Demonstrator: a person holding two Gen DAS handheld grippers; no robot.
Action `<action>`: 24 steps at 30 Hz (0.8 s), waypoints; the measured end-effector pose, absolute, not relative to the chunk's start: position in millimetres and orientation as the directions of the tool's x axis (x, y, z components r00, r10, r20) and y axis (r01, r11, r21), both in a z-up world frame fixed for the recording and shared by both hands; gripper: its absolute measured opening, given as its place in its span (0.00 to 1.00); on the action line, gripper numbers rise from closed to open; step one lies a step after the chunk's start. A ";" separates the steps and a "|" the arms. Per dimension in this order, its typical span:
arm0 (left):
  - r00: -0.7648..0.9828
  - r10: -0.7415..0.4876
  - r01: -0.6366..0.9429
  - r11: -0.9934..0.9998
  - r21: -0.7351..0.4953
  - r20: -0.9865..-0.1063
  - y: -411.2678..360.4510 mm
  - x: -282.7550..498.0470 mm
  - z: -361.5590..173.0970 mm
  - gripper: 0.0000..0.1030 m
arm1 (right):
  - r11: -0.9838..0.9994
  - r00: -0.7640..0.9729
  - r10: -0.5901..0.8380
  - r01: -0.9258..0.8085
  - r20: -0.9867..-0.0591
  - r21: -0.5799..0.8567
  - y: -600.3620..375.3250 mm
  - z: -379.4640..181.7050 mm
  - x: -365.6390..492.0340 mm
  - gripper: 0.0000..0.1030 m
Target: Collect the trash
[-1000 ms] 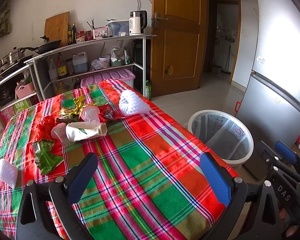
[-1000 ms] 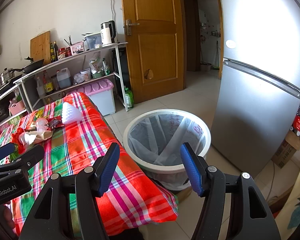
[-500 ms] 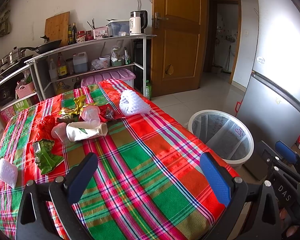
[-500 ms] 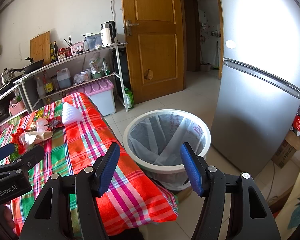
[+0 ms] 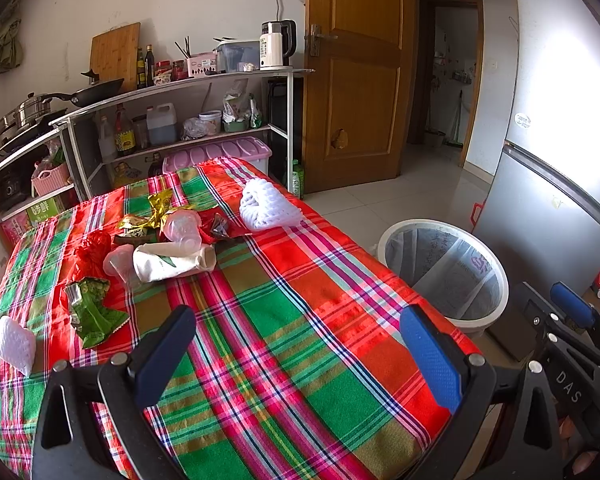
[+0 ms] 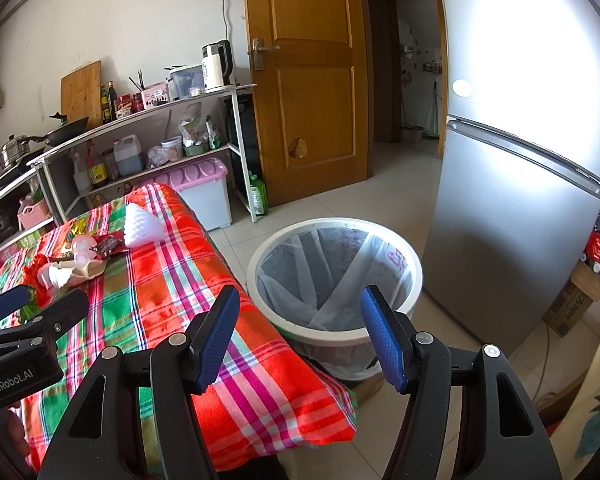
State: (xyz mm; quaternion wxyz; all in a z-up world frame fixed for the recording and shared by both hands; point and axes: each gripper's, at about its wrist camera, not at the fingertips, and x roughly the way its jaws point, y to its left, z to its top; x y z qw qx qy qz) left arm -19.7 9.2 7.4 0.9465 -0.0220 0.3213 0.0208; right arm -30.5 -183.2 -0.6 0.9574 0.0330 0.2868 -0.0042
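plaid table point(image 5: 284, 320), both grippers empty

No visible change across the frames, no shift in either view, nothing on the table moved

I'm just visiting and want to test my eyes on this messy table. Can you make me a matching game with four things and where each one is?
Things:
1. white foam net
2. green wrapper
3. bin
4. kettle

Places:
A. on the top shelf, beside the door
B. on the floor, right of the table
C. far end of the tablecloth, near its right edge
D. near left part of the tablecloth

Pairs: 1-C, 2-D, 3-B, 4-A
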 end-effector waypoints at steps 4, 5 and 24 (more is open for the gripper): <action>0.792 0.026 -0.054 0.998 -0.027 -0.609 9.2 -19.6 7.5 1.00 | 0.998 0.835 0.011 0.027 -0.550 0.061 -183.1 -0.9 -30.1 0.62; 0.792 0.026 -0.054 0.998 -0.028 -0.610 9.3 -19.5 7.5 1.00 | 0.998 0.835 0.011 0.026 -0.550 0.060 -182.9 -0.9 -29.8 0.62; 0.751 0.138 -0.167 0.986 0.017 -0.646 50.2 -15.9 -2.2 1.00 | 0.994 0.824 0.110 -0.088 -0.556 0.066 -156.1 -2.6 -4.2 0.62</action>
